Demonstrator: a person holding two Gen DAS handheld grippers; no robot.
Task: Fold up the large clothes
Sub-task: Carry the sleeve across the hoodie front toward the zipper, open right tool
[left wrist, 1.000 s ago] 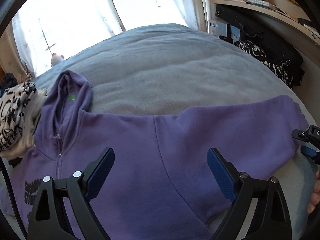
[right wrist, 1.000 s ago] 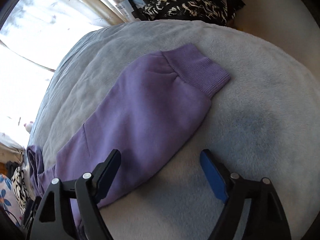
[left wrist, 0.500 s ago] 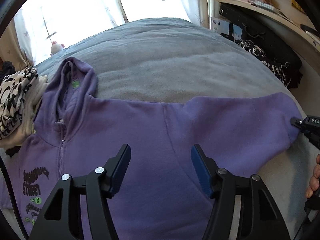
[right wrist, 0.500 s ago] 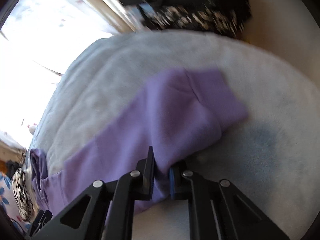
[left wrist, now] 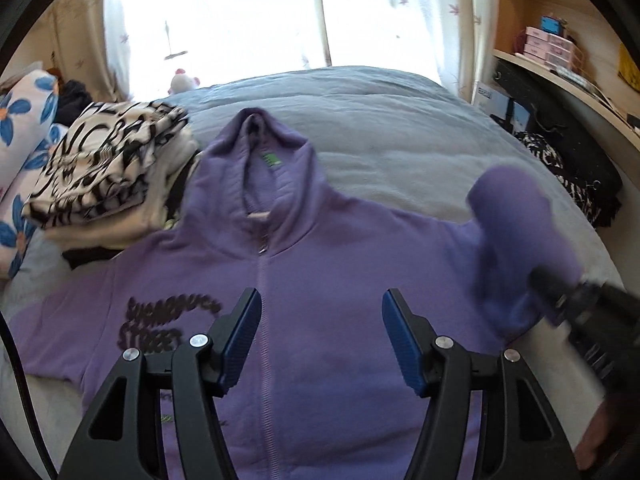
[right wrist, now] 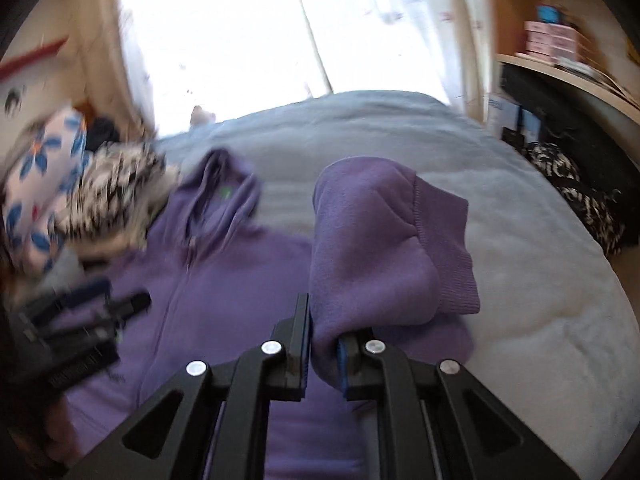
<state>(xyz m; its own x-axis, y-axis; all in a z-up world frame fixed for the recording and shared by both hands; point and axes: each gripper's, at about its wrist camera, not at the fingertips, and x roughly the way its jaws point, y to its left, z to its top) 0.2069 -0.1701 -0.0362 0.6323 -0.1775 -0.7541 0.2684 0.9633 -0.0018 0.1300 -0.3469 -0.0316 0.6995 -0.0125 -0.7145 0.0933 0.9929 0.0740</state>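
Note:
A purple zip hoodie [left wrist: 320,248] lies front up on the grey bed cover, hood toward the window. My right gripper [right wrist: 322,328] is shut on its sleeve [right wrist: 372,248] and holds it lifted, the ribbed cuff hanging folded over to the right. From the left wrist view the raised sleeve [left wrist: 508,232] is blurred, with the right gripper [left wrist: 560,292] beneath it. My left gripper [left wrist: 320,300] hovers open over the zip at chest height, with nothing between its pads. In the right wrist view the left gripper [right wrist: 116,300] appears blurred at the left.
A stack of folded clothes [left wrist: 108,168] with a black-and-white print sits left of the hood, beside a floral pillow [left wrist: 20,132]. The grey bed cover [left wrist: 400,140] stretches behind the hoodie to the window. A shelf [left wrist: 560,72] and a patterned garment [left wrist: 560,160] are on the right.
My right gripper shut on the sleeve, lifted it off the bed and carried it in toward the hoodie's body. My left gripper narrowed and shifted left over the zip.

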